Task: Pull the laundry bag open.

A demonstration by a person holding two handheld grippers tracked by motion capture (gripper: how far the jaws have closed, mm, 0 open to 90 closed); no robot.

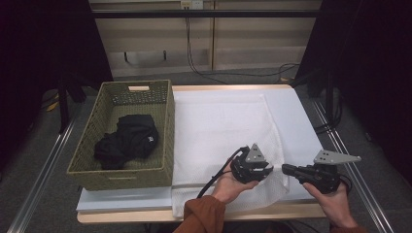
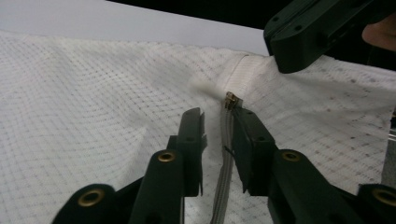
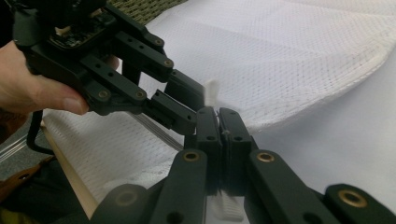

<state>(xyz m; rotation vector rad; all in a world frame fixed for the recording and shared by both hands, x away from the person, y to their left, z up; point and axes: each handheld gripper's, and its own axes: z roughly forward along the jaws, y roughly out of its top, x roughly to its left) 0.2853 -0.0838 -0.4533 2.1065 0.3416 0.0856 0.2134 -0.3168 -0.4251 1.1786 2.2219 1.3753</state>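
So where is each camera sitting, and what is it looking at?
High view: above the person's side, facing forward and down on the table; hands and a sleeve come in from the bottom, beside a basket.
Left gripper view: rides the left gripper, looking along its open jaws at a zipper in the white mesh bag.
Right gripper view: rides the right gripper, jaws closed on the bag's edge; a hand shows.
Shared: all see the mesh bag; each gripper view sees the other gripper.

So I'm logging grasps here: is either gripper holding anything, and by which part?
The right gripper is shut on the white mesh bag, pinching its edge near the zipper end. The left gripper is open, its jaws straddling the zipper.
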